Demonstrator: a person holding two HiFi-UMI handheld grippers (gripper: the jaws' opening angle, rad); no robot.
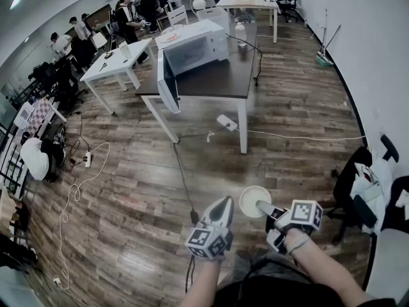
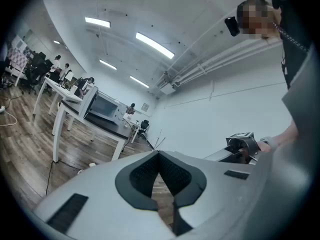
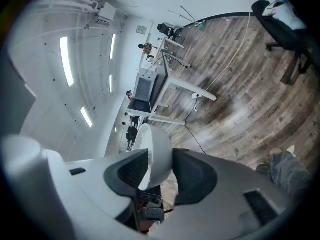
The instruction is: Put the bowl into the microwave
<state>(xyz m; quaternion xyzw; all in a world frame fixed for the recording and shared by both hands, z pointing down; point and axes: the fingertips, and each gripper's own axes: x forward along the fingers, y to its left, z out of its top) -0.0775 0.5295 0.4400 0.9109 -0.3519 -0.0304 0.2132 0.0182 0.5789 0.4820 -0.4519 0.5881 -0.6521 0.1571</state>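
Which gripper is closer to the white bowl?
Right. The right gripper has its jaws clamped on the rim of the white bowl. The left gripper is just to the bowl's left, not touching it, shut on nothing.

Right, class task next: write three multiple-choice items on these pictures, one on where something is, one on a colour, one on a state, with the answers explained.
1. Where does the microwave stand?
A. on the floor
B. on the dark table
C. on a chair

2. What colour is the bowl?
A. red
B. black
C. white

3. How is the microwave's door?
A. swung open
B. shut
C. taken off

Answers:
1 B: the head view shows it on the tabletop.
2 C: it looks white in the head view and the right gripper view.
3 A: the door stands out sideways from the body.
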